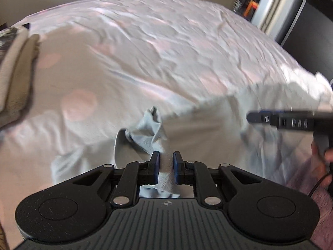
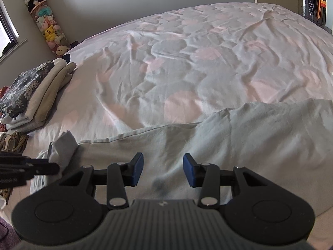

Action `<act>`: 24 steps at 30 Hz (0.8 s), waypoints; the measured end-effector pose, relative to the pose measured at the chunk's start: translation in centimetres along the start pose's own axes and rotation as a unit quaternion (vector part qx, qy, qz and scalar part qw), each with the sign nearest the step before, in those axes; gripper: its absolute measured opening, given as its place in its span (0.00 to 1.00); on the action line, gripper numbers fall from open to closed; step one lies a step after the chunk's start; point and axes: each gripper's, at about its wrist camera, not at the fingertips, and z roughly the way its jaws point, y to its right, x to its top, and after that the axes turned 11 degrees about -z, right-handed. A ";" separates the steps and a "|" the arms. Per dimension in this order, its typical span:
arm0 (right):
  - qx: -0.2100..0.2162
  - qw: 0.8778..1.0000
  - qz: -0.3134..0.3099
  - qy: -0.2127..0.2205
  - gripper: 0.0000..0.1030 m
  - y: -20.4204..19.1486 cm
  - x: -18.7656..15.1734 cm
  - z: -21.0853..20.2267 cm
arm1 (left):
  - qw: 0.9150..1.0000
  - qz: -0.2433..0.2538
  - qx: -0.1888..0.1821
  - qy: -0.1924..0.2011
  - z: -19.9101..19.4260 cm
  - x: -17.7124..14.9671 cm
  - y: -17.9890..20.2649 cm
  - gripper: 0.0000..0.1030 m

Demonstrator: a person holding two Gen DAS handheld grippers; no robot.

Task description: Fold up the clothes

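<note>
While my left gripper (image 1: 166,159) pinches a bunched corner of the pale blue garment (image 1: 208,129), the spotted bedspread (image 1: 145,52) fills the left wrist view, with folded clothes (image 1: 14,79) at nine o'clock. From the right wrist, my right gripper (image 2: 163,171) hangs half-open above the garment (image 2: 249,145); a toy-filled tube (image 2: 49,25) stands at eleven o'clock.

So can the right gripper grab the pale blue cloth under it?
Probably yes. The right gripper hangs open right over the pale blue cloth with nothing between them. The left gripper already pinches a bunched corner, well off to the side.
</note>
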 end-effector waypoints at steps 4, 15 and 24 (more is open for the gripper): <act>0.004 1.000 0.001 -0.004 0.44 0.0 0.0 0.3 | 0.998 0.011 -0.061 -0.010 -0.7 -1.1 0.2 0.20; 0.057 0.998 -0.025 0.012 0.32 -2.1 0.3 -0.5 | 1.000 0.021 0.007 0.009 -2.7 -2.4 -0.2 0.42; 0.145 0.986 -0.072 -0.028 0.17 -7.3 -0.7 1.7 | 0.993 0.105 0.047 -0.012 0.8 -3.3 2.2 0.42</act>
